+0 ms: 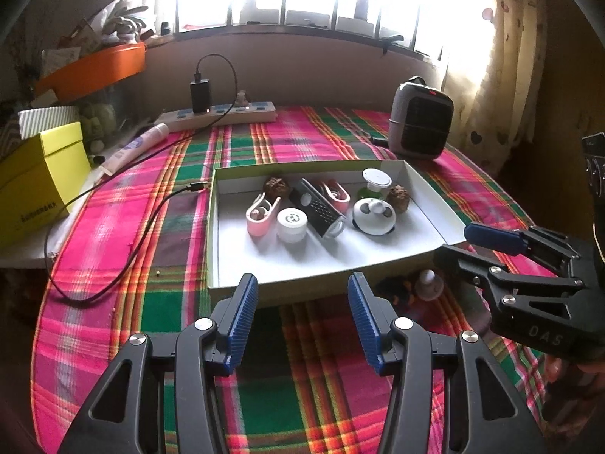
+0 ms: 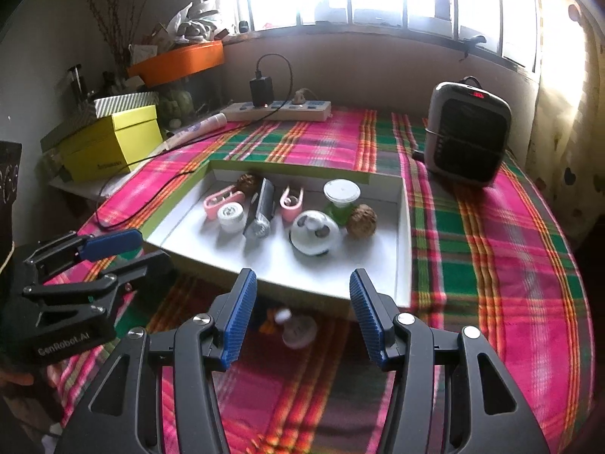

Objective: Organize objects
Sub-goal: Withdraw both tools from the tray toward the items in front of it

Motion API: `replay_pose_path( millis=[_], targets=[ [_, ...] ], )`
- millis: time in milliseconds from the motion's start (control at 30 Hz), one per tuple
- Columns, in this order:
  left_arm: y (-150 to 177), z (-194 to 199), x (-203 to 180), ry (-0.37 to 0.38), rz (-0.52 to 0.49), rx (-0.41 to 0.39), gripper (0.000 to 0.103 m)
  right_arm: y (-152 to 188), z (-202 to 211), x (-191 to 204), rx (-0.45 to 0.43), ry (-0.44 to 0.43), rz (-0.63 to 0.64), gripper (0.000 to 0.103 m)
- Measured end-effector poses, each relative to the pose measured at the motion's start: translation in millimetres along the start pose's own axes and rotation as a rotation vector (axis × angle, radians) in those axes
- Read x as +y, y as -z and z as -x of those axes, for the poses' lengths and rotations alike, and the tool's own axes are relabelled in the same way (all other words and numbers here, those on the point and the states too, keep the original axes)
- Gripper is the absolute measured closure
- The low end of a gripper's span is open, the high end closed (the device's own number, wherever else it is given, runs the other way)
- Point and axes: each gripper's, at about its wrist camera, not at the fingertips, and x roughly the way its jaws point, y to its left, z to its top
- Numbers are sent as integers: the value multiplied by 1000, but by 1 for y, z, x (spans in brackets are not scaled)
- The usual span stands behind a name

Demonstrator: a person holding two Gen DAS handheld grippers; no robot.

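A shallow white box lid with green sides (image 1: 431,204) (image 2: 401,249) lies on the plaid cloth. It holds two pink clips (image 1: 261,213), a white jar (image 1: 291,223), a black grater-like device (image 1: 317,208), a white round gadget (image 1: 374,213), a green bottle with a white cap (image 1: 374,181) and two brown walnuts (image 1: 399,197). A small white bottle (image 2: 297,327) (image 1: 429,283) lies on the cloth just outside the lid's near wall. My left gripper (image 1: 302,299) is open and empty before the lid. My right gripper (image 2: 302,295) is open and empty above the small bottle.
A grey heater (image 1: 419,117) stands at the back right. A power strip with a charger (image 1: 219,111) lies at the back, its black cable (image 1: 113,234) trailing left. A yellow box (image 1: 38,178) and an orange tub (image 1: 94,68) stand at the left.
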Motion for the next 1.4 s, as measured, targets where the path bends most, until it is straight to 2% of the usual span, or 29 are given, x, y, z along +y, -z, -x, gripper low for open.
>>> replay_pose_path(
  millis=[467,867,1400],
  targets=[
    [17,-1,-12,83,7,33,54,32,8,-19,64,-12,-30,51],
    [30,-15,-24,158,11,87,54,50,4,-33,116,24,-24,51],
    [17,-42,-44,209,-13,130,54,57,1,-39,136,50,-3,51]
  ],
)
